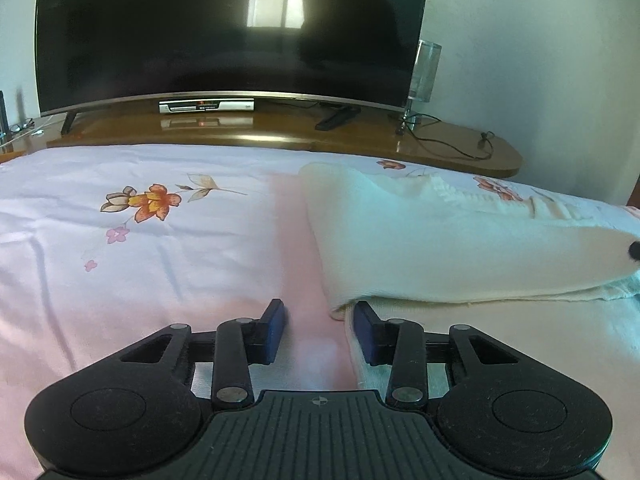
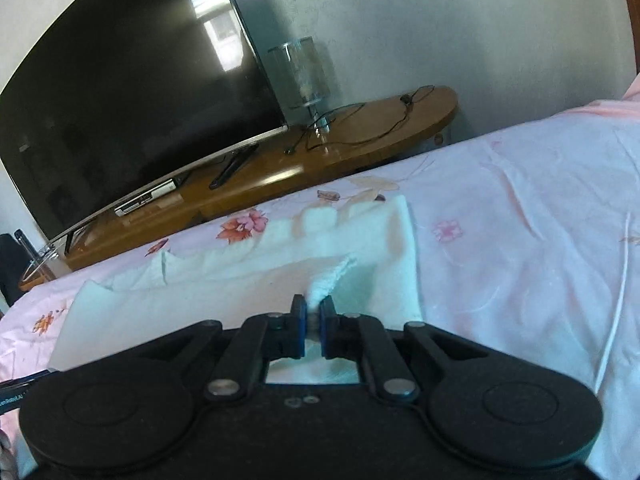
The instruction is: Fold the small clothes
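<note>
Pink floral bedsheet [image 1: 160, 264] bears a soft, light cream knitted garment [image 1: 420, 248]; its bunched edge is pinched by the closed right gripper [image 2: 313, 317], while the half-open left gripper [image 1: 320, 330] straddles a corner, unclamped.

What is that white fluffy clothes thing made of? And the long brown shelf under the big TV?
The white folded garment looks like soft knitted fabric, maybe cotton or wool: ribbed texture shows along one edge, and it bunches where pinched. The long brown TV stand looks like wood with a glossy varnish: it mirrors the window light and the box on it.
</note>
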`<state>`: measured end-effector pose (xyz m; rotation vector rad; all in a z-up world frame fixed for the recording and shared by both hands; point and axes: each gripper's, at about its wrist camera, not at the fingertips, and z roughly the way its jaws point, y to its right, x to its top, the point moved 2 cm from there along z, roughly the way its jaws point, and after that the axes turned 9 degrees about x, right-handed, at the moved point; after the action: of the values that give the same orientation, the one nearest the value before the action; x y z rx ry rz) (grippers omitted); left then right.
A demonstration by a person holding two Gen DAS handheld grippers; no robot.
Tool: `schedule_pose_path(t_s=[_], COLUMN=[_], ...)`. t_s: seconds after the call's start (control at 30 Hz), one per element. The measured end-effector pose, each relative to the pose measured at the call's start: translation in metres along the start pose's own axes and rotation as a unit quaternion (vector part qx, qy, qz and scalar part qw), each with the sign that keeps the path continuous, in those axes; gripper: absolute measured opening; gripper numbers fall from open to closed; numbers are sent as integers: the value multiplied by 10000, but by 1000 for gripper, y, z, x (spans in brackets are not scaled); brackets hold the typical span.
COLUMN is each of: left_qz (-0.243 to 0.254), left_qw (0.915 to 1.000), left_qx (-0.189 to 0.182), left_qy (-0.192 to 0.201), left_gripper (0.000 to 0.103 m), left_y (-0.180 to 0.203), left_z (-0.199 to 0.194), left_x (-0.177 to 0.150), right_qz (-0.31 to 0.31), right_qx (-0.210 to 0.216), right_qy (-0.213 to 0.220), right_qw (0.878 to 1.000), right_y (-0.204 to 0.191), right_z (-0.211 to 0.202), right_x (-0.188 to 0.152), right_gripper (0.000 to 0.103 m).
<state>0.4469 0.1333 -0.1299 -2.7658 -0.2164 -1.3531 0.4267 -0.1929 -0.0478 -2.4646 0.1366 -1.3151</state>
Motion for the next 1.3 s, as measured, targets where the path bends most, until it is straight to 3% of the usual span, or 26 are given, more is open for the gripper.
schedule_pose_path(t_s=[0.07, 0.23, 0.6, 0.7, 0.8, 0.87, 0.9, 0.97, 1.07, 1.13, 1.2, 1.23, 1.27, 1.3], left_qz=[22, -61, -61, -45, 67, 136, 125, 252, 589, 549, 508, 430, 390, 408], left_qw=[10000, 10000, 9999, 10000, 9999, 9998, 9998, 9984, 9956, 9954, 9965, 9965, 9963, 9961], left_qx=[5, -37, -59, -40, -67, -56, -66, -309, -617, -728, -656, -701, -764, -774], left_qy=[-7, -50, -60, -61, -132, -112, 129, 410, 390, 292, -52, -149, -67, -123], left_gripper=[39, 39, 39, 39, 39, 39, 39, 39, 39, 39, 39, 39, 39, 39], left_y=[1, -1, -1, 0, 0, -6, -7, 4, 44, 61, 68, 67, 64, 64], left_z=[0, 2, 4, 4, 2, -10, -20, -27, -6, 18, 48, 60, 61, 60], left_x=[0, 1, 1, 1, 3, 9, 14, 30, 51, 59, 56, 52, 51, 55], right_qz=[63, 63, 117, 146, 48, 23, -85, -541, -848, -942, -1124, -1186, -1196, -1173], right_qx=[-55, -149, -175, -334, -330, -300, -289, -158, -219, -153, -263, -479, -612, -475], right_qy=[77, -196, -138, -418, -408, -290, -72, 227, 3, 35, -127, -383, -514, -412], right_qw=[9999, 9997, 9997, 9985, 9986, 9991, 9995, 9982, 9962, 9954, 9932, 9910, 9896, 9911], right_y=[4, 13, 12, 18, 18, 16, 14, 6, 0, -3, -4, 2, 10, 15], right_z=[-4, 4, 1, 14, 15, 6, -4, -17, 5, 20, 35, 46, 52, 49], right_x=[3, -3, -5, -14, -17, -15, -12, -6, 2, 6, 6, 3, -1, -2], right_gripper=[8, 8, 8, 8, 8, 11, 19, 18, 15, 15, 14, 9, 8, 8])
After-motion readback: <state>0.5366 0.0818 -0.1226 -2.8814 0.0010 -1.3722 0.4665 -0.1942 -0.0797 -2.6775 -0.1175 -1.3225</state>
